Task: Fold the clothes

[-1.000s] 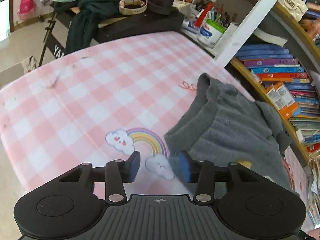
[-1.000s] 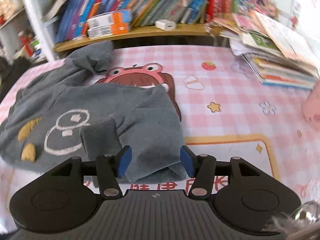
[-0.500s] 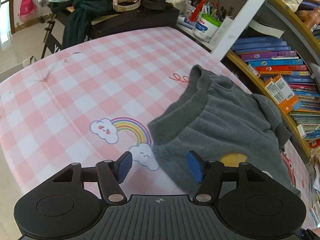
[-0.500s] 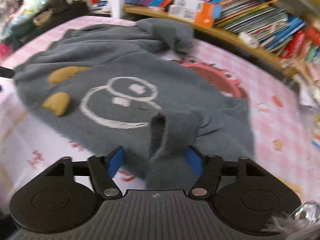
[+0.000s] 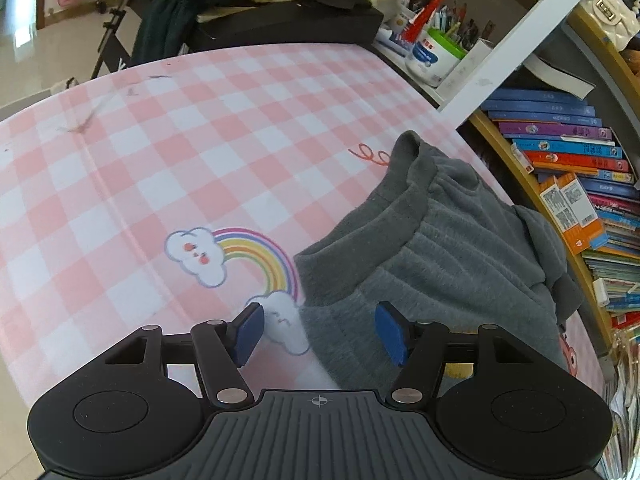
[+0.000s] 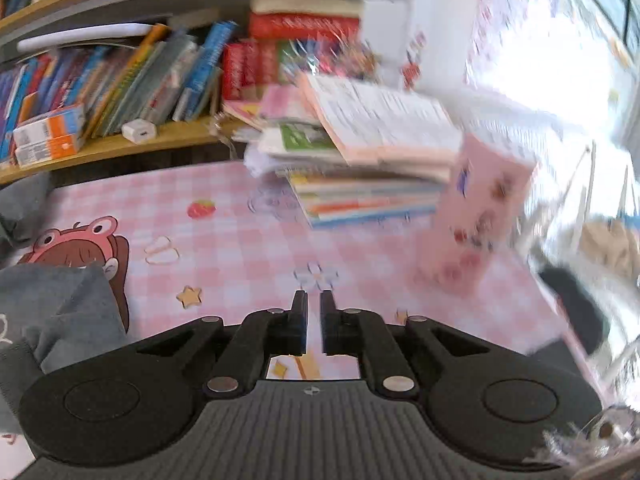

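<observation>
Two tongs show, one per view. Left tongs point steeply down with jaws standing wide, having just been opening; the hem of the one grey sweater lies under the gap, neither pad pressing it. That sweater rests on the pink checked worktop beside the bookshelf. Right tongs have just been closing on nothing (only a narrow slit remains), over bare worktop; one book stack beyond is blurred, and the sweater is cut off at the left edge.
</observation>
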Motion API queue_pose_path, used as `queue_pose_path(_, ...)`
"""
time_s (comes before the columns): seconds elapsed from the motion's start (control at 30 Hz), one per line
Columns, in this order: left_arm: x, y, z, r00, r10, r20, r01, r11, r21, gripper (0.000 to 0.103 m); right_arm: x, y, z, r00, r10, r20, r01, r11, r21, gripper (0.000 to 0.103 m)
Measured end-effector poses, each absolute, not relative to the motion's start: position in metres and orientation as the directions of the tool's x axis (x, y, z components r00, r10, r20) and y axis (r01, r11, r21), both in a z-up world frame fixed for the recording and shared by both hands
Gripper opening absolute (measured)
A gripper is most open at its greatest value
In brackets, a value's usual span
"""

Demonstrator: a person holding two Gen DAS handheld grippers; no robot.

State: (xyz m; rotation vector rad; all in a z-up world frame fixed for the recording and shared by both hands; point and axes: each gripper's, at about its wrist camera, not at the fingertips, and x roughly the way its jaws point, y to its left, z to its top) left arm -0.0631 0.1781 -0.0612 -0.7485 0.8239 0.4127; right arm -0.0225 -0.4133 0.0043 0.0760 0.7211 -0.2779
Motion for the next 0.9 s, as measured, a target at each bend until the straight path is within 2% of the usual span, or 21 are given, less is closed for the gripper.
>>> queue_pose_path(0.03, -0.061, 0.178, -0.062, 0.626, 0.049, -0.778, -0.596, 0.673, -0.437, 0.062, -0.026, -0.41, 0.003, 0.72, -0.191, -0.667, 0.258, 0.966, 0.002, 0.024)
queue_pose_path(0.07, -0.059, 0.178, -0.062, 0.629, 0.05, -0.776, -0.597, 0.671, -0.44, 0.062, -0.029, -0.402, 0.002, 0.731, -0.146, -0.666, 0.216, 0.976, 0.023, 0.041)
queue_pose_path(0.1, -0.056, 0.179, -0.063, 0.632, 0.051, -0.773, -0.597, 0.668, -0.444, 0.061, -0.032, -0.391, 0.0, 0.74, -0.094, -0.666, 0.161, 0.986, 0.04, 0.046)
queue_pose_path(0.17, -0.053, 0.181, -0.064, 0.643, 0.046, -0.765, -0.598, 0.653, -0.464, 0.06, -0.032, -0.36, -0.004, 0.74, 0.045, -0.671, -0.008, 0.998, 0.057, 0.047)
queue_pose_path(0.23, -0.049, 0.188, -0.066, 0.659, 0.032, -0.751, -0.606, 0.614, -0.505, 0.059, -0.031, -0.325, -0.01, 0.705, 0.186, -0.685, -0.185, 0.98, 0.075, 0.055)
queue_pose_path(0.33, -0.048, 0.201, -0.07, 0.68, 0.015, -0.733, -0.632, 0.519, -0.575, 0.057, -0.029, -0.269, -0.024, 0.607, 0.306, -0.733, -0.404, 0.914, 0.048, 0.063)
queue_pose_path(0.4, -0.048, 0.206, -0.073, 0.688, 0.006, -0.726, -0.643, 0.469, -0.605, 0.054, -0.03, -0.235, -0.035, 0.562, 0.325, -0.76, -0.514, 0.858, -0.013, 0.07)
queue_pose_path(0.5, -0.051, 0.208, -0.074, 0.693, -0.006, -0.721, -0.647, 0.437, -0.625, 0.053, -0.029, -0.208, -0.05, 0.544, 0.279, -0.791, -0.56, 0.823, -0.094, 0.072)
queue_pose_path(0.57, -0.054, 0.206, -0.075, 0.697, -0.017, -0.717, -0.637, 0.442, -0.631, 0.053, -0.024, -0.202, -0.056, 0.544, 0.242, -0.803, -0.55, 0.826, -0.123, 0.068)
queue_pose_path(0.6, -0.055, 0.205, -0.075, 0.699, -0.02, -0.715, -0.631, 0.453, -0.63, 0.053, -0.023, -0.201, -0.058, 0.547, 0.226, -0.806, -0.538, 0.832, -0.131, 0.05)
queue_pose_path(0.63, -0.056, 0.204, -0.075, 0.7, -0.022, -0.714, -0.625, 0.466, -0.627, 0.053, -0.021, -0.205, -0.055, 0.556, 0.217, -0.802, -0.514, 0.849, -0.127, 0.036)
queue_pose_path(0.67, -0.057, 0.203, -0.075, 0.7, -0.023, -0.714, -0.618, 0.48, -0.622, 0.053, -0.02, -0.208, -0.053, 0.566, 0.208, -0.798, -0.489, 0.864, -0.122, 0.01)
queue_pose_path(0.7, -0.056, 0.202, -0.074, 0.699, -0.025, -0.715, -0.613, 0.494, -0.616, 0.053, -0.019, -0.214, -0.049, 0.574, 0.204, -0.793, -0.462, 0.88, -0.109, 0.006)
queue_pose_path(0.77, -0.054, 0.201, -0.073, 0.69, -0.03, -0.723, -0.606, 0.522, -0.6, 0.053, -0.02, -0.236, -0.033, 0.611, 0.202, -0.765, -0.382, 0.922, -0.062, 0.005)
queue_pose_path(0.9, -0.05, 0.199, -0.071, 0.679, -0.043, -0.733, -0.593, 0.556, -0.583, 0.053, -0.016, -0.297, -0.001, 0.724, 0.054, -0.687, -0.114, 0.993, -0.043, 0.005)
